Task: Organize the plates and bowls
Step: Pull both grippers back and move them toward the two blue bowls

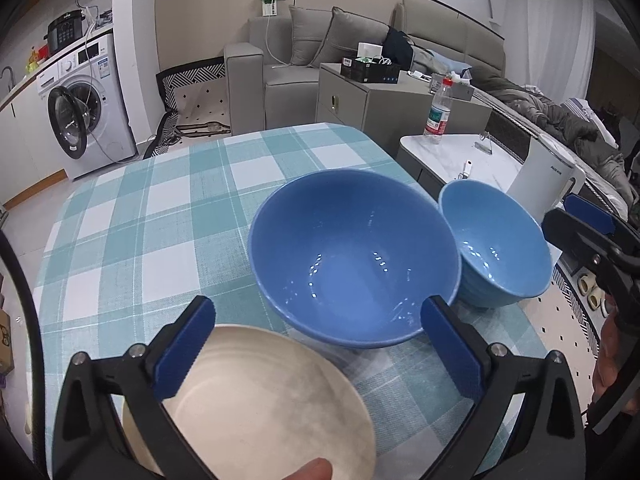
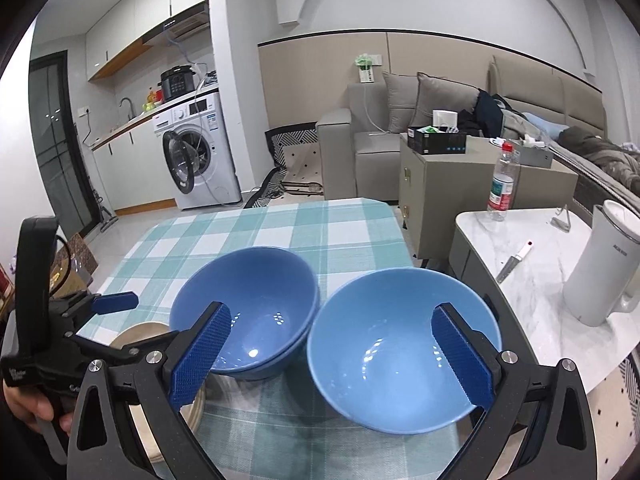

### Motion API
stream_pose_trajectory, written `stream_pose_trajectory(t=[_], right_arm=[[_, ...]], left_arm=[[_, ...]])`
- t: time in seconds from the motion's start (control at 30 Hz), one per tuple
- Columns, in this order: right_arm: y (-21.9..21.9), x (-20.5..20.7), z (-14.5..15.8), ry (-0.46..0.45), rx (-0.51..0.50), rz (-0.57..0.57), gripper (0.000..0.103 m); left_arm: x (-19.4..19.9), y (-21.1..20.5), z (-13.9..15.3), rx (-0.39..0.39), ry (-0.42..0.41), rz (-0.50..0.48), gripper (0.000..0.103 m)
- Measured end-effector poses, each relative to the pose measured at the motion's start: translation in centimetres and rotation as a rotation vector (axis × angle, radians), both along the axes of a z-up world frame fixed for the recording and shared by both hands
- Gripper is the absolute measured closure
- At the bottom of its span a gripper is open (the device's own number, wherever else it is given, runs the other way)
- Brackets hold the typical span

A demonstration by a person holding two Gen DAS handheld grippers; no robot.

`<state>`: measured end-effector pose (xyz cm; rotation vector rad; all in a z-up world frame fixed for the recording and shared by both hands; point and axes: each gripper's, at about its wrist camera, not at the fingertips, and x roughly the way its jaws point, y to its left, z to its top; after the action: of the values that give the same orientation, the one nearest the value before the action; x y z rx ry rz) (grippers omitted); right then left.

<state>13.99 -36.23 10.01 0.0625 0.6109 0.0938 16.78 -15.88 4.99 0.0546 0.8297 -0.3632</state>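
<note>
Bowls and one plate on the checked tablecloth (image 1: 132,208). Landmark: the dark blue bowl (image 1: 352,256), apparently two stacked in the right wrist view. The light blue bowl (image 2: 404,344) stands just beside it, toward the white side table (image 2: 532,280); the beige plate (image 1: 256,404) lies near it on the opposite side. Left gripper (image 1: 318,354): jaws spread wide over the plate's edge, holding nothing. Right gripper (image 2: 334,354): jaws spread wide above the light blue bowl, pads clear of it.
</note>
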Motion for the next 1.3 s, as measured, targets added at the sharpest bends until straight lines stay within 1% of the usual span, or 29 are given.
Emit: stream_pose_trajectory(t=[0.23, 0.53, 0.77, 1.03, 1.17, 1.3], right_arm=[[-1.5, -0.5, 0.5, -0.004, 0.012, -0.034, 0.001], [-2.8, -0.9, 0.8, -0.006, 0.006, -0.069, 0.001], [-5.2, -1.3, 1.0, -0.007, 0.024, -0.131, 0.001], [-7.7, -1.9, 0.9, -0.002, 0.039, -0.196, 0.001], [-8.1, -1.7, 0.7, 0.011, 0.038, -0.212, 0.001], [-8.0, -1.5, 0.5, 0.016, 0.009, -0.226, 0.001]], left_arm=[[-0.9, -1.5, 0.7, -0.007, 0.001, -0.013, 0.0], [-1.5, -3.4, 0.4, -0.028, 0.022, -0.006, 0.0], [-2.0, -5.2, 0.3, -0.024, 0.031, -0.028, 0.0], [-2.5, -7.5, 0.8, -0.03, 0.025, -0.069, 0.001], [-2.3, -8.3, 0.9, -0.057, 0.048, -0.098, 0.001], [-2.0, -9.1, 0.9, -0.093, 0.084, -0.132, 0.001]])
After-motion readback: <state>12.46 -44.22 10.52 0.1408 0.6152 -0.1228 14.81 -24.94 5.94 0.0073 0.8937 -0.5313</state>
